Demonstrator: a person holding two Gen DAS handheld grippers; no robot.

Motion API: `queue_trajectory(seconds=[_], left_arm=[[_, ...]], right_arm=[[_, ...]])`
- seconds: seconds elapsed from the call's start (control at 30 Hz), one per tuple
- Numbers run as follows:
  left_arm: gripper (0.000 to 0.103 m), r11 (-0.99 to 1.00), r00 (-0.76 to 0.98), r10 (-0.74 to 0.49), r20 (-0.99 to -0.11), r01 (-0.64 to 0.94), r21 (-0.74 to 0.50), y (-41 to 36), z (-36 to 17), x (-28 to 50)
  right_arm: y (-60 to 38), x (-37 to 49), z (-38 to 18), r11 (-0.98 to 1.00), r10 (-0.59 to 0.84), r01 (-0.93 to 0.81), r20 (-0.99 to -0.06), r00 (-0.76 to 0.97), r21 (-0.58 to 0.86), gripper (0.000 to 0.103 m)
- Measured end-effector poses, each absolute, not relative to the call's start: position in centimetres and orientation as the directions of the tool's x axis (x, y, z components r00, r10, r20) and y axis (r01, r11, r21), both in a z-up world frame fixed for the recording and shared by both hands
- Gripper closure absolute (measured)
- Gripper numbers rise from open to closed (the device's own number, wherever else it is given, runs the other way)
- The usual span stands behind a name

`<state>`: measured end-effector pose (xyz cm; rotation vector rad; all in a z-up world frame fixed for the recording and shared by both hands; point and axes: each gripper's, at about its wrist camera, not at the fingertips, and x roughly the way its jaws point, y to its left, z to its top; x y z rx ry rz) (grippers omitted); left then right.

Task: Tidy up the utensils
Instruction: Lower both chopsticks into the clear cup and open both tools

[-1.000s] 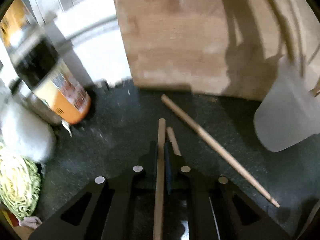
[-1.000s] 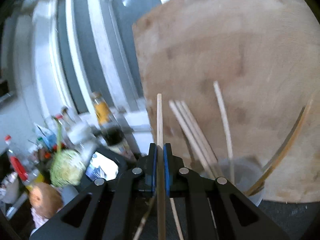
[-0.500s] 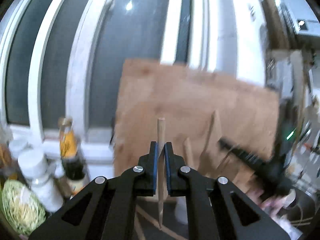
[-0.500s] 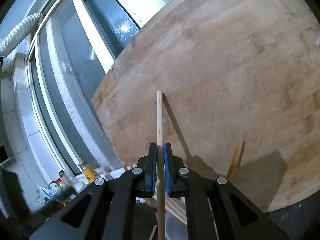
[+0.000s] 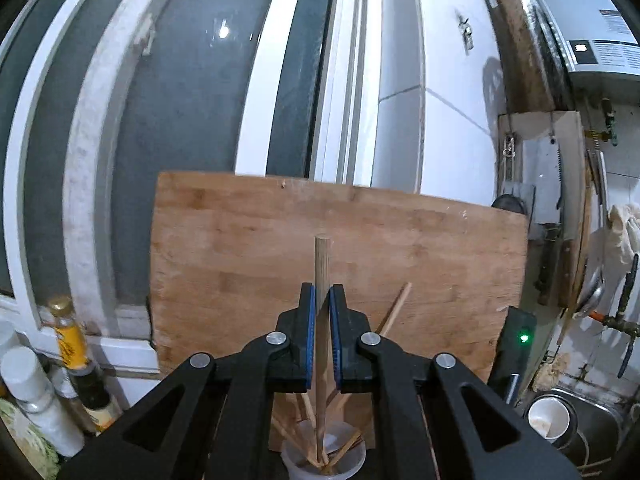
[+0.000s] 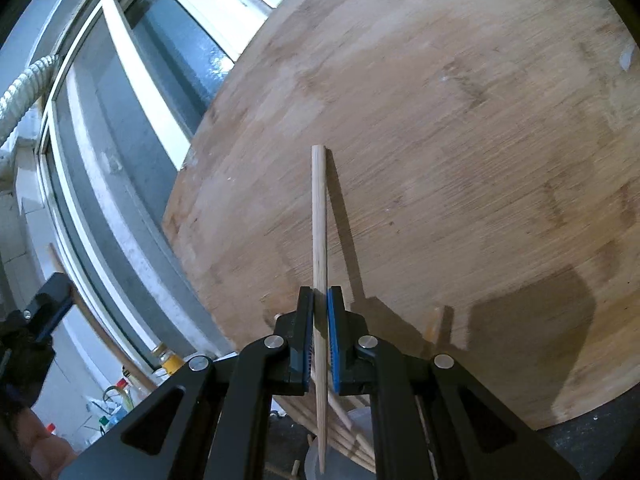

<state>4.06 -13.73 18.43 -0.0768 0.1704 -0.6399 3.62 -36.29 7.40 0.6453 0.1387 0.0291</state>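
Left gripper (image 5: 322,300) pinches a chopstick (image 5: 321,264) upright — its tip is down in the clear cup (image 5: 352,464); right gripper (image 6: 320,304) clamps another chopstick (image 6: 319,220) above the cup, near the wooden cutting board (image 6: 460,160).

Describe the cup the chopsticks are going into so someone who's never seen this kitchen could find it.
Find the big wooden cutting board leaning upright against the window. At its foot stands a translucent plastic cup, directly below the left hand-held gripper. It alone holds a fan of wooden chopsticks, unlike the white cup in the sink.
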Motion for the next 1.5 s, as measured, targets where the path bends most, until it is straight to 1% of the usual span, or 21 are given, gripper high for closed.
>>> queue_trajectory(seconds=[0.07, 0.13, 0.27, 0.37, 0.5, 0.57, 0.63, 0.73, 0.83, 0.97, 1.33, 1.5], left_arm=[[0.097, 0.794, 0.775, -0.608, -0.172, 0.587, -0.157, -14.4, 17.2, 5.3], [0.097, 0.794, 0.767, -0.608, -0.205, 0.58, -0.183, -15.1, 15.8, 6.3], [0.097, 0.792, 0.758, -0.61, -0.233, 0.572, -0.211, -15.9, 13.0, 7.5], [0.097, 0.785, 0.744, -0.618, -0.255, 0.566, -0.252, -16.2, 11.5, 8.5], [0.097, 0.772, 0.727, -0.633, -0.265, 0.569, -0.284, -16.5, 10.1, 9.3], [0.097, 0.773, 0.724, -0.632, -0.275, 0.569, -0.281, -17.0, 9.6, 9.5], [0.097, 0.783, 0.724, -0.621, -0.301, 0.558, -0.275, -17.6, 9.1, 9.8], [0.097, 0.793, 0.729, -0.609, -0.312, 0.551, -0.259, -17.8, 8.6, 9.8], [0.097, 0.811, 0.749, -0.585, -0.311, 0.543, -0.218, -18.1, 8.1, 9.5], [0.096, 0.808, 0.743, -0.59, -0.317, 0.54, -0.236, -17.6, 7.9, 9.6], [0.096, 0.822, 0.747, -0.566, -0.348, 0.482, -0.303, -14.9, 6.5, 11.5], [0.096, 0.839, 0.759, -0.541, -0.362, 0.461, -0.288, -14.4, 5.9, 12.2]], right_arm=[[-37.0, 3.8, 7.1, 0.788, 0.071, 0.027, -0.134, 0.988, 0.616, 0.095], [-37.3, 4.3, 6.8, 0.777, 0.11, 0.006, -0.145, 0.983, 0.629, 0.095], [-37.0, 6.1, 6.0, 0.757, 0.218, -0.025, -0.215, 0.952, 0.653, 0.094], [-36.3, 6.7, 6.0, 0.784, 0.224, -0.017, -0.257, 0.94, 0.62, 0.094], [-35.0, 8.0, 5.6, 0.813, 0.242, 0.008, -0.35, 0.905, 0.582, 0.094], [-34.8, 8.6, 4.8, 0.8, 0.273, 0.022, -0.396, 0.877, 0.6, 0.094], [-34.8, 9.3, 3.8, 0.769, 0.323, 0.021, -0.417, 0.85, 0.639, 0.092], [-35.2, 9.6, 3.1, 0.727, 0.365, 0.018, -0.408, 0.837, 0.687, 0.091], [-35.2, 9.7, 3.0, 0.727, 0.363, 0.019, -0.407, 0.838, 0.686, 0.091], [-34.7, 9.8, 3.1, 0.743, 0.347, 0.022, -0.413, 0.842, 0.669, 0.091], [-34.7, 9.5, 2.9, 0.727, 0.345, 0.034, -0.407, 0.846, 0.685, 0.091], [-35.0, 8.7, 2.9, 0.736, 0.321, 0.039, -0.4, 0.858, 0.676, 0.089]])
